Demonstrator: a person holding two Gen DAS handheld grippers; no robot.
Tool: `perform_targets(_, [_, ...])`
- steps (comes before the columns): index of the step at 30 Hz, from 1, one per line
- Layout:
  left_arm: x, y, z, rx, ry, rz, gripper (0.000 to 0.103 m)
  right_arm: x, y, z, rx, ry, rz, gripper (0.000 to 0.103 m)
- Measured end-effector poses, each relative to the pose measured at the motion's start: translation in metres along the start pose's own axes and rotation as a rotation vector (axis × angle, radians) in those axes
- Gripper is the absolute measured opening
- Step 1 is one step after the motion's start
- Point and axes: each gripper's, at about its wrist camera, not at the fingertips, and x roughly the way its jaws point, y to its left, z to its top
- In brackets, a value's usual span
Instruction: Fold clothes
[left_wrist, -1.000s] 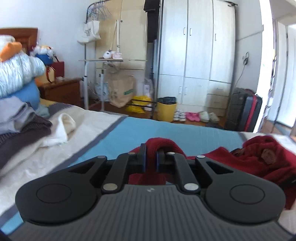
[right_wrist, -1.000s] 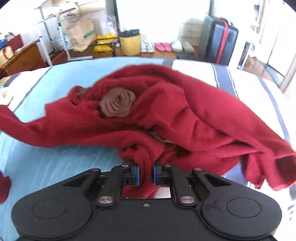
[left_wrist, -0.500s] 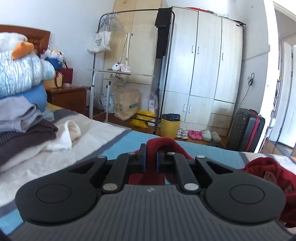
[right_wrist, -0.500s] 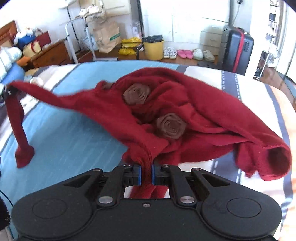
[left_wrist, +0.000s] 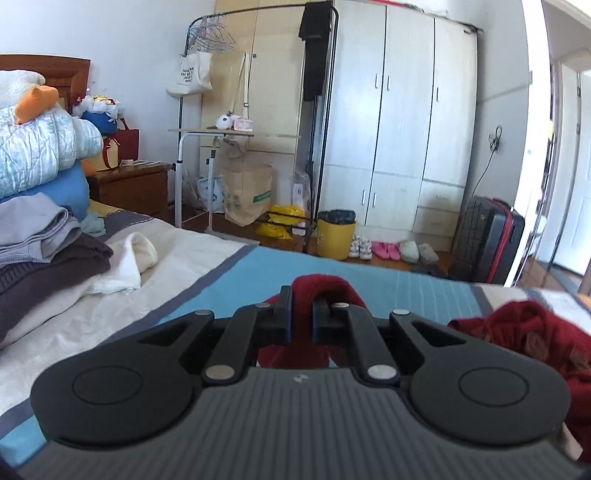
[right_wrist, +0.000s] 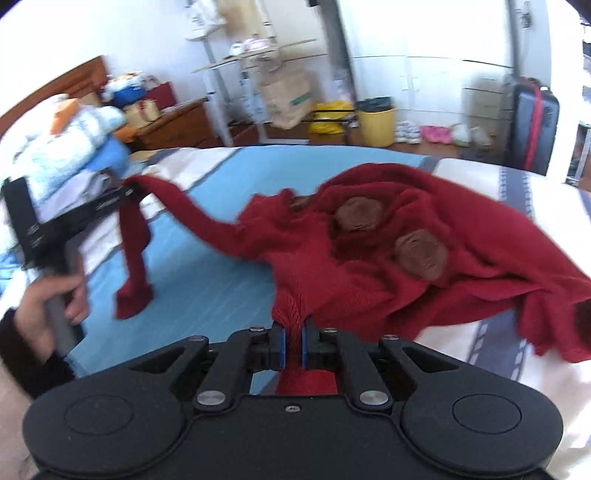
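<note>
Flanking red sweater (right_wrist: 388, 236): folded clothes stack (left_wrist: 44, 251).

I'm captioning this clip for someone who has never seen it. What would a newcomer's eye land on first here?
The dark red sweater, lifted over the blue-striped bed, with two brown fabric rosettes on it. The right gripper is shut on its knit edge, while the left gripper pinches a sleeve that dangles at the left. Behind, a stack of folded clothes sits at the bed's left edge.
</note>
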Motion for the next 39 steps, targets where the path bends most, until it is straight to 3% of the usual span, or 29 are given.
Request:
perform_targets(2, [-0.003, 0.005, 0.002, -0.01, 0.005, -0.011, 0.009, -0.003, 0.006, -0.004, -0.023, 0.006, 0.033, 0.009])
perform_targets(5, [-0.002, 0.01, -0.003, -0.012, 0.044, 0.015, 0.009, -0.005, 0.011, -0.007, -0.053, 0.006, -0.003, 0.009])
perform_targets(9, [-0.011, 0.017, -0.004, -0.027, 0.043, 0.027, 0.009, -0.002, 0.01, -0.011, -0.031, 0.036, 0.016, 0.009])
perform_targets(14, [-0.026, 0.03, 0.0, -0.064, 0.026, 0.055, 0.009, -0.023, 0.026, -0.014, -0.157, -0.057, 0.038, 0.01])
perform_targets(17, [-0.029, 0.037, 0.003, -0.076, 0.036, 0.083, 0.009, -0.028, 0.032, -0.013, -0.171, -0.04, 0.094, 0.01])
perform_targets(23, [-0.036, 0.061, 0.0, -0.134, 0.158, 0.159, 0.009, -0.012, 0.036, -0.019, -0.174, 0.118, 0.221, 0.01])
perform_targets(27, [-0.017, 0.076, -0.024, -0.132, 0.366, 0.219, 0.009, 0.006, 0.043, -0.028, -0.217, 0.239, 0.272, 0.01])
perform_targets(30, [-0.004, 0.083, -0.036, -0.148, 0.452, 0.211, 0.009, 0.017, 0.047, -0.033, -0.239, 0.308, 0.302, 0.01])
perform_targets(33, [-0.002, 0.078, -0.035, -0.125, 0.449, 0.205, 0.009, 0.018, 0.051, -0.033, -0.236, 0.322, 0.313, 0.01])
perform_targets(35, [-0.005, 0.074, -0.035, -0.107, 0.443, 0.193, 0.015, 0.019, 0.053, -0.033, -0.234, 0.331, 0.321, 0.011])
perform_targets(37, [-0.008, 0.07, -0.034, -0.097, 0.43, 0.175, 0.027, 0.02, 0.056, -0.034, -0.232, 0.34, 0.328, 0.018])
perform_targets(39, [-0.018, 0.072, -0.027, -0.158, 0.364, 0.113, 0.028, 0.02, 0.058, -0.034, -0.23, 0.348, 0.335, 0.027])
